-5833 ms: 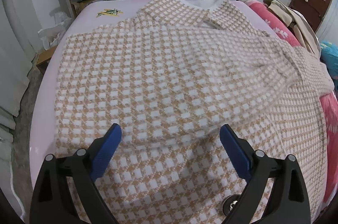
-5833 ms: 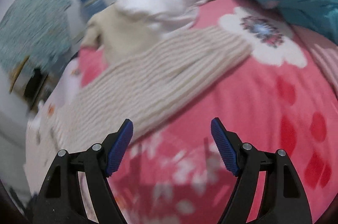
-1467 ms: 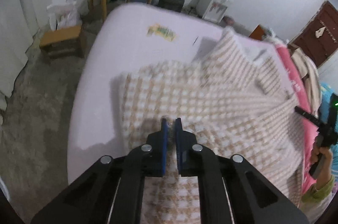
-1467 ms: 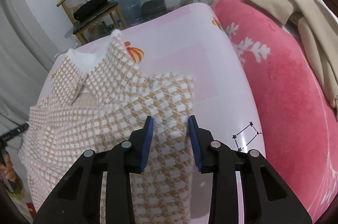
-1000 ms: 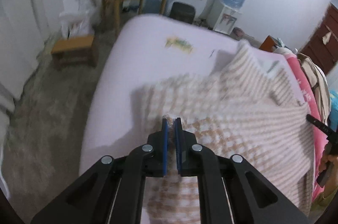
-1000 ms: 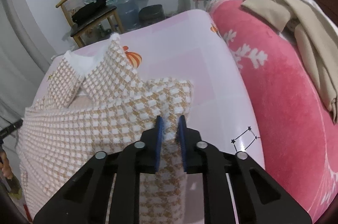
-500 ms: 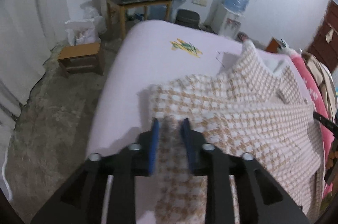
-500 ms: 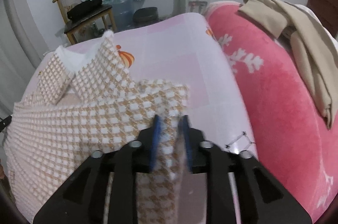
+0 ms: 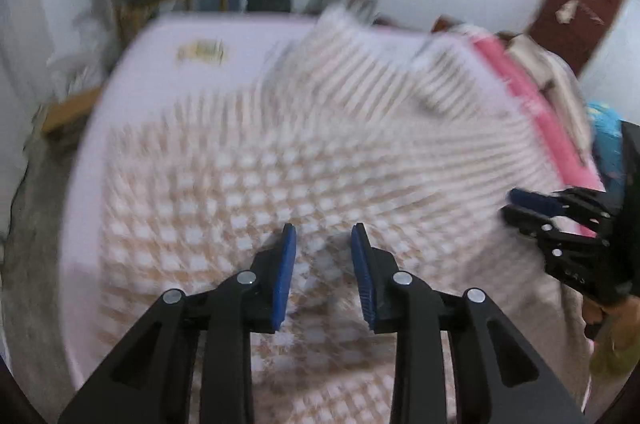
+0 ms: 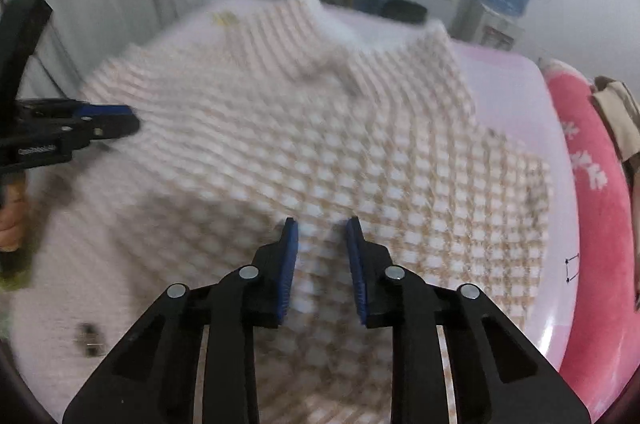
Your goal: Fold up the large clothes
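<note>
Claws [image 9: 323, 256] [image 10: 322, 248] newly parted above sweater [image 9: 280, 164].

1. No text can be read with certainty.
2. A white printed line is seen on the left gripper [image 10: 108, 122], at nine o'clock in the right wrist view, but it is too blurred.

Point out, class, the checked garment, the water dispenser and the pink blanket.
checked garment [image 10: 320, 144], right wrist view, middle of its body.
water dispenser [image 10: 500, 4], right wrist view, its bottle.
pink blanket [image 10: 592, 204], right wrist view, its upper surface.
</note>
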Demonstrator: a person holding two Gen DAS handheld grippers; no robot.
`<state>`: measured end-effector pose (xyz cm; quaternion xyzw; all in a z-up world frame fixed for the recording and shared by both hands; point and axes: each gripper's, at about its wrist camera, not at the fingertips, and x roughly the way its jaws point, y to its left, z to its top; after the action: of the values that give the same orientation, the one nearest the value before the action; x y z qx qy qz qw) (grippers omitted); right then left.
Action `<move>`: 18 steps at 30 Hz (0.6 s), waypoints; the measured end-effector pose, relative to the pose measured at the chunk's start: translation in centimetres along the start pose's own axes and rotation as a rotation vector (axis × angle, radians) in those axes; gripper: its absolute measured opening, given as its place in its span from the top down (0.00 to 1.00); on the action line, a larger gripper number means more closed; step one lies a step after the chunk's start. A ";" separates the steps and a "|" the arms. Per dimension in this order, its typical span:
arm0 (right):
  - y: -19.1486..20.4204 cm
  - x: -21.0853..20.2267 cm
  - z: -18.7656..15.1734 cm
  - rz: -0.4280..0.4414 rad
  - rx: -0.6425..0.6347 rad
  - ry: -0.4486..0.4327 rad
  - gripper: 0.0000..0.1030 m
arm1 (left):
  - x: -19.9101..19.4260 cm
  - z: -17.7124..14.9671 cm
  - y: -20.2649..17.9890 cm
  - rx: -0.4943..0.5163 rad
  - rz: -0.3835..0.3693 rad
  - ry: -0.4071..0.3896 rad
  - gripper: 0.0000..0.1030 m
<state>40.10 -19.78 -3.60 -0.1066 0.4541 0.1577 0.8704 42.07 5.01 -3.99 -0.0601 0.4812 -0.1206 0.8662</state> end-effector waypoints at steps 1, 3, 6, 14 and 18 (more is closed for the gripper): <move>-0.7 0.1 0.1 0.023 0.018 -0.010 0.79 | -0.1 -0.1 0.0 -0.003 0.000 -0.033 0.73; -2.1 -0.2 0.5 -0.002 0.069 0.001 0.87 | -0.3 0.1 0.1 -0.014 0.003 -0.029 0.73; -5.5 -2.2 0.6 -0.054 0.148 -0.038 0.85 | -0.9 0.2 0.4 -0.016 -0.007 -0.028 0.73; -14.1 -2.3 -0.6 -0.074 0.408 -0.025 0.71 | -0.7 -0.4 0.5 -0.018 0.003 -0.050 0.72; -12.0 -0.1 0.9 -0.084 0.362 0.012 0.77 | -0.4 -0.2 0.2 -0.033 0.011 -0.058 0.72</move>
<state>45.23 -30.66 -2.49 0.0318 0.4752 0.0362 0.8786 41.73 5.29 -3.87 -0.0753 0.4580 -0.1060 0.8794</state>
